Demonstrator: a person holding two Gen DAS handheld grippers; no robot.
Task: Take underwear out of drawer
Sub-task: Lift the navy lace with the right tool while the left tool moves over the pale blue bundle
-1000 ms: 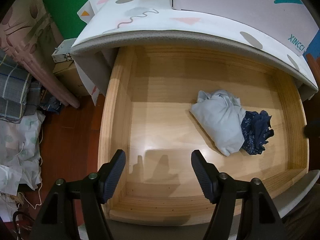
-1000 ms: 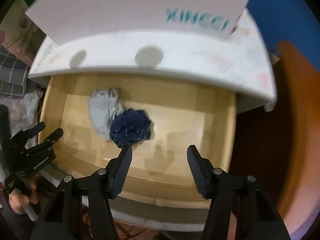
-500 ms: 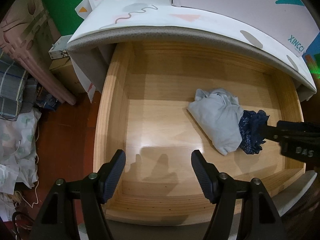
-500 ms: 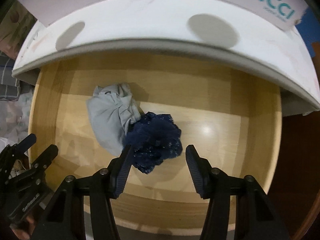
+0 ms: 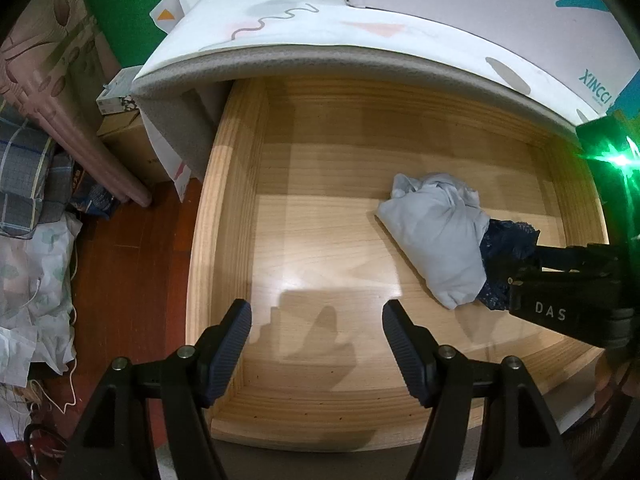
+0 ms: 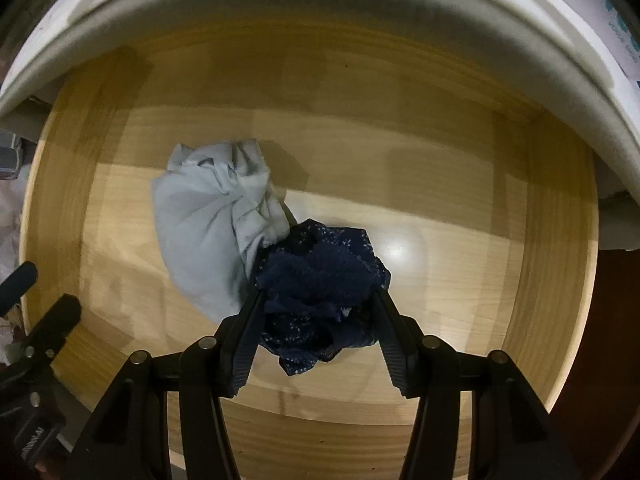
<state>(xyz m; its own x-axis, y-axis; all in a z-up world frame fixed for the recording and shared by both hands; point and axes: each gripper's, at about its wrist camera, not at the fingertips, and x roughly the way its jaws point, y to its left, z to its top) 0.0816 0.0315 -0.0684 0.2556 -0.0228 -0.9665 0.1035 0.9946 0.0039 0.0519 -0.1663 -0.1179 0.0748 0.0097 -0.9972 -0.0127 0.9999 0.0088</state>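
An open wooden drawer (image 5: pixel 224 216) (image 6: pixel 560 280) holds two bundles of underwear lying against each other. The light grey one (image 5: pixel 436 236) (image 6: pixel 212 232) is on the left. The dark blue lace one (image 5: pixel 508 240) (image 6: pixel 320 296) is on the right. My right gripper (image 6: pixel 316 312) is open, with its jaws down on either side of the blue bundle; it shows in the left wrist view (image 5: pixel 560 280) reaching in from the right. My left gripper (image 5: pixel 316 324) is open and empty over the drawer's front left part.
A white patterned mat top (image 5: pixel 320 36) overhangs the back of the drawer. Left of the drawer are red-brown floor (image 5: pixel 128 280), a cardboard box (image 5: pixel 132 148), a pink curtain (image 5: pixel 48 68) and piled cloth and bags (image 5: pixel 28 272).
My right gripper has come down into the drawer and now straddles the dark blue underwear. My left gripper has moved slightly closer to the drawer.
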